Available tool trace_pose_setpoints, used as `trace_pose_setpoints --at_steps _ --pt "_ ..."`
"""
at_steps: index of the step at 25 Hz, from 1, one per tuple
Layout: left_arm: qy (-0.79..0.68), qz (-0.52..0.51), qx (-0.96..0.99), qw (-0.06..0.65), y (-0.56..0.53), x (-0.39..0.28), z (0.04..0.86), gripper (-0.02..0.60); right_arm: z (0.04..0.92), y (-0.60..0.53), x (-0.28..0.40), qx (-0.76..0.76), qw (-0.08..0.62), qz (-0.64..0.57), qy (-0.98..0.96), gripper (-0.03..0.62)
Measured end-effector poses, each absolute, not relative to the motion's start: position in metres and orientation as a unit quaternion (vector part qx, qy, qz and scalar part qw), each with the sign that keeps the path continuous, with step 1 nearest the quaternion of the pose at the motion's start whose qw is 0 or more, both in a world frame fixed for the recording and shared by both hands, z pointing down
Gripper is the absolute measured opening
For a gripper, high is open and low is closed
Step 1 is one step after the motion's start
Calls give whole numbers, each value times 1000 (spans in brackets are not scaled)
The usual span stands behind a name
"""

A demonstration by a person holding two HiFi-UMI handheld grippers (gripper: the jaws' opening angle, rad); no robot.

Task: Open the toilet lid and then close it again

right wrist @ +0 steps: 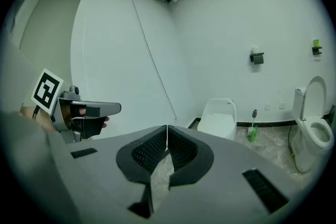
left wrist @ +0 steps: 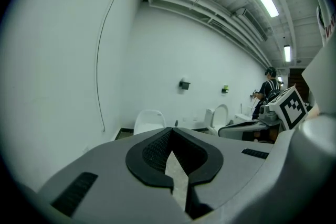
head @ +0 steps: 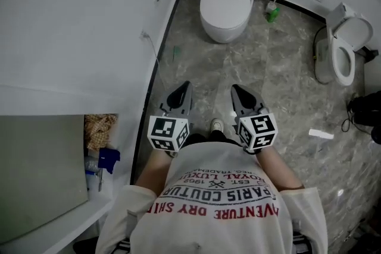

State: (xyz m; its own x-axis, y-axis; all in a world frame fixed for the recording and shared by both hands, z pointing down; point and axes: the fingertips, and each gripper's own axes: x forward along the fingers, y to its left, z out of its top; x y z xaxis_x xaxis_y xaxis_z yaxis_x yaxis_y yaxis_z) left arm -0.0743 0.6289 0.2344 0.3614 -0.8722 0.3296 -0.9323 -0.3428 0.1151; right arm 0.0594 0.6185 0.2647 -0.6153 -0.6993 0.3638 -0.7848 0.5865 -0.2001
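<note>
A white toilet [head: 226,0] with its lid down stands against the far wall, well ahead of both grippers. It also shows in the left gripper view, toilet [left wrist: 149,122], and in the right gripper view, toilet [right wrist: 219,115]. My left gripper [head: 184,87] and right gripper [head: 235,90] are held side by side in front of the person's body, above the marble floor, pointing toward the toilet. Both are shut with nothing between the jaws: the left gripper [left wrist: 170,131] and the right gripper [right wrist: 167,129] each show their tips meeting. Neither touches the toilet.
A second toilet [head: 345,50] with its lid up stands at the right. A green bottle and brush [head: 272,10] sit by the far wall. The white wall [head: 77,27] runs along the left, a shelf with small items [head: 101,157] below it. Dark gear [head: 366,110] lies at the right edge.
</note>
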Motion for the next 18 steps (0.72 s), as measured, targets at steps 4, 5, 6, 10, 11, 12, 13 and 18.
trace_pose_setpoints --at_steps 4,5,6,10,11,12,13,18 --pt "-550 108 814 153 582 -67 241 8 272 569 67 428 129 187 -875 15" --pt "-549 110 814 154 569 -67 243 8 274 556 67 430 129 189 -873 15" --pt "-547 111 815 156 556 -68 245 8 276 543 67 432 129 191 -872 15" --pt "-535 121 820 166 498 -72 264 8 287 488 65 445 130 189 -866 15" --pt "-531 123 821 169 481 -74 270 8 291 473 63 448 132 188 -864 15" --pt "-526 125 824 172 463 -75 275 8 295 456 62 452 134 188 -862 15" --pt "-520 126 826 175 444 -77 281 8 299 439 59 456 137 188 -859 15" --pt "-486 137 843 185 348 -85 303 8 321 355 42 475 149 202 -844 16"
